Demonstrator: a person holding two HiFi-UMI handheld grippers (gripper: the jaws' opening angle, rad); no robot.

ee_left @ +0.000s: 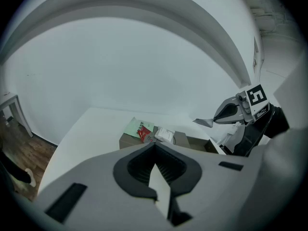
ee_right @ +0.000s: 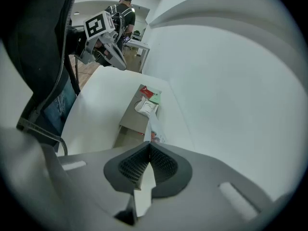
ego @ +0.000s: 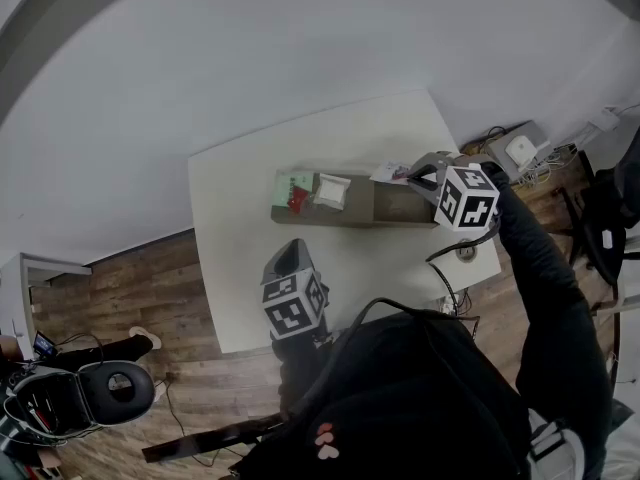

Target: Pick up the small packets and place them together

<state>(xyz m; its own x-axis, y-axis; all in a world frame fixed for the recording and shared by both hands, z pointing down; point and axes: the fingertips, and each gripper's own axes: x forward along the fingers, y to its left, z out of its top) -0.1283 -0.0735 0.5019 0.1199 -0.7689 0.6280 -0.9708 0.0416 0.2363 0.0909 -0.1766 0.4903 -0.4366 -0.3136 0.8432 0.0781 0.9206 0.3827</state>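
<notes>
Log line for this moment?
right gripper: shut on packet, near box | left gripper: shut, empty | green packet, white packet: on box

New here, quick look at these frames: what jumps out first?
The right tongs are shut on a printed packet, held over the right end of a brown box in the middle of the white table. On the box's left end, a green-and-red packet and a white packet lie side by side. The left tongs are shut and empty, nearer the person.
</notes>
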